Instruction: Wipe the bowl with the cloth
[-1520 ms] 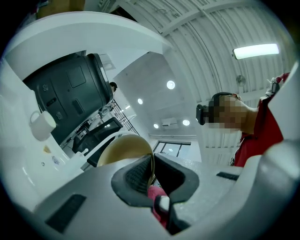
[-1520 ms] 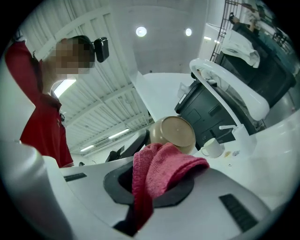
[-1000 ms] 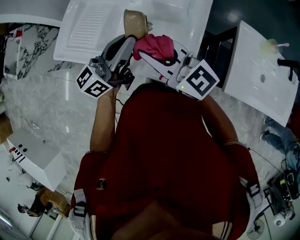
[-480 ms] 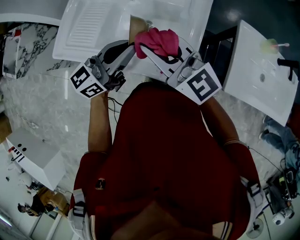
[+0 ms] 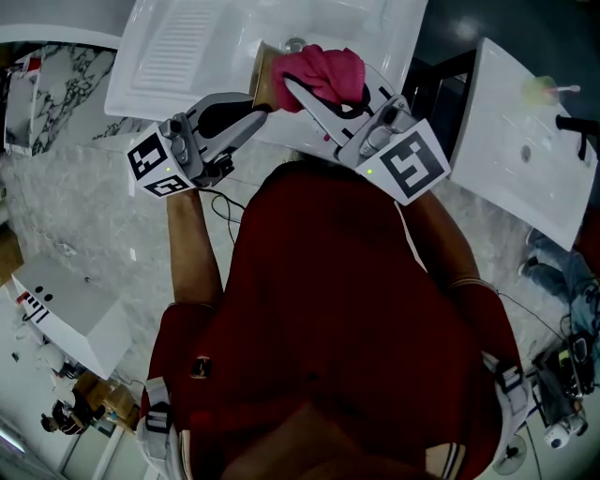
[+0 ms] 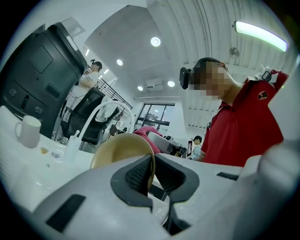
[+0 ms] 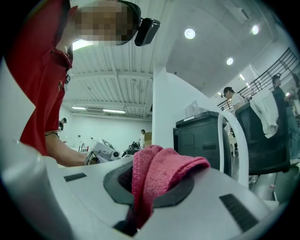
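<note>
Bowl (image 6: 117,150) rim pinched by left gripper (image 6: 152,171); right gripper (image 7: 143,190) clamps cloth (image 7: 161,171).

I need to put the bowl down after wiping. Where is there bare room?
The ribbed drainboard, left of the bowl, looks bare as far as it shows. Crowded: over the basin, where the bowl, the cloth, the left gripper and the right gripper meet.

In the head view, your cloth (image 5: 323,75) covers most of the bowl (image 5: 265,80); only its left side shows. In the left gripper view, the left gripper (image 6: 152,173) hides the bowl's lower rim. In the right gripper view, the cloth conceals the inner pad faces of the right gripper (image 7: 150,183).
</note>
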Tool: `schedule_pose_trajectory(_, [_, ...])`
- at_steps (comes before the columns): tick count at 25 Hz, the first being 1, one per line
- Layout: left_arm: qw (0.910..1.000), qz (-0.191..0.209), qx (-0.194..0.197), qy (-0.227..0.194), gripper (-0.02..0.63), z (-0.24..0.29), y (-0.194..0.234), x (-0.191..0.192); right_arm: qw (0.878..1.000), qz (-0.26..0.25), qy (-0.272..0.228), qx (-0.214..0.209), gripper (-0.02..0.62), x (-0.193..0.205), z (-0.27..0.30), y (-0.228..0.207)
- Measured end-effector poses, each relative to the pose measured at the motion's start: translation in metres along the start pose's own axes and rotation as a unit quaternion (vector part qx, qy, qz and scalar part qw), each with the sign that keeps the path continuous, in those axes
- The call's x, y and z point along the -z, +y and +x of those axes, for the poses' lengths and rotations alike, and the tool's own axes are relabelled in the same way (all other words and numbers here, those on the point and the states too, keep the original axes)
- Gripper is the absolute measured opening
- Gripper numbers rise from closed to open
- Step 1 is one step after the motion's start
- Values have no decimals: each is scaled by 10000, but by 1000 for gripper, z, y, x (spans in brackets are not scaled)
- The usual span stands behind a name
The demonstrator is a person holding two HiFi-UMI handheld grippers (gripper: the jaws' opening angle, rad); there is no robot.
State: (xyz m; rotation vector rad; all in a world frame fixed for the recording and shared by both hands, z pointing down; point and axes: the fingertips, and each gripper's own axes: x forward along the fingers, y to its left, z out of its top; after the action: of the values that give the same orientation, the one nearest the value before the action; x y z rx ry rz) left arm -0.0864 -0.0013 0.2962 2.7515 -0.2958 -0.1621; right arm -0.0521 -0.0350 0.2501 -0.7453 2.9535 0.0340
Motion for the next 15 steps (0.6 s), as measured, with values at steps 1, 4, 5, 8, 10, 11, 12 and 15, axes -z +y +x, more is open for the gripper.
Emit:
schedule_pose_trajectory(1, [10000, 13, 42, 36, 26, -1, -2, 1, 10000, 16, -1, 14, 28, 0, 0, -1])
schedule_pose_trajectory(4, [9997, 28, 226, 83, 27, -6, -8, 0, 9999, 116, -13, 24, 28, -1, 1, -5])
schedule_pose_trajectory(5, [9995, 20, 307, 76, 26, -8, -10, -1, 9999, 158, -20, 10, 28, -1, 1, -6])
schedule_pose_trajectory(8, [9983, -39, 573, 6, 28, -15, -17, -4, 9995, 304, -73, -71, 28, -1, 2, -9])
schedule_pose_trajectory(10, [9971, -88, 745, -84, 26, -19, -20, -8, 9988, 431, -165, -153, 28, -2, 2, -11])
schedule_pose_trajectory(11, [9965, -112, 823, -130, 27, -21, -22, -9, 9984, 503, -199, -191, 28, -2, 2, -12])
schedule_pose_trajectory(12, [9958, -133, 887, -165, 28, -22, -24, -10, 9979, 581, -197, -217, 28, 0, 2, -14])
schedule_pose_trajectory(15, [9945, -176, 1003, -238, 28, -23, -26, -12, 9962, 823, -132, -247, 28, 7, 1, -19])
